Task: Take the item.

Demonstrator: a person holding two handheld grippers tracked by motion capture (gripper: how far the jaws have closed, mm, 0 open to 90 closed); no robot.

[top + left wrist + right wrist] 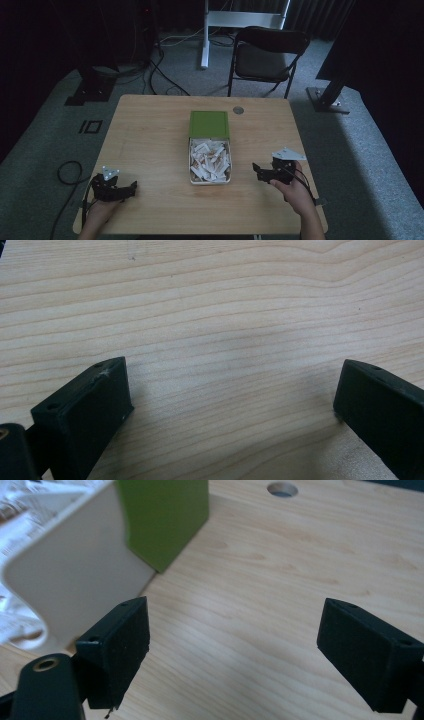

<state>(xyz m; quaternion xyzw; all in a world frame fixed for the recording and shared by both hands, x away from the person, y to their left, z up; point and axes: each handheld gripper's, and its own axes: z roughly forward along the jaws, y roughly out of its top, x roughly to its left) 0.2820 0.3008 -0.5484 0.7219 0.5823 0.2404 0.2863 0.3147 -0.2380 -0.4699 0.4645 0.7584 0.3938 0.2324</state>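
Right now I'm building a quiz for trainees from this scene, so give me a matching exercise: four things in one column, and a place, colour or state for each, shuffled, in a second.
Things:
1. lid
2. white box
3. left gripper
4. folding chair

Descriptions:
A. on the carpet beyond the table's far edge
B. green, standing behind the box
C. open over bare wood, near the table's front left corner
D. filled with white paper pieces

Pairs: 1-B, 2-D, 3-C, 4-A

Pale grained wood table [150, 140], matt green lid [209, 123], white paper scraps [210, 159]
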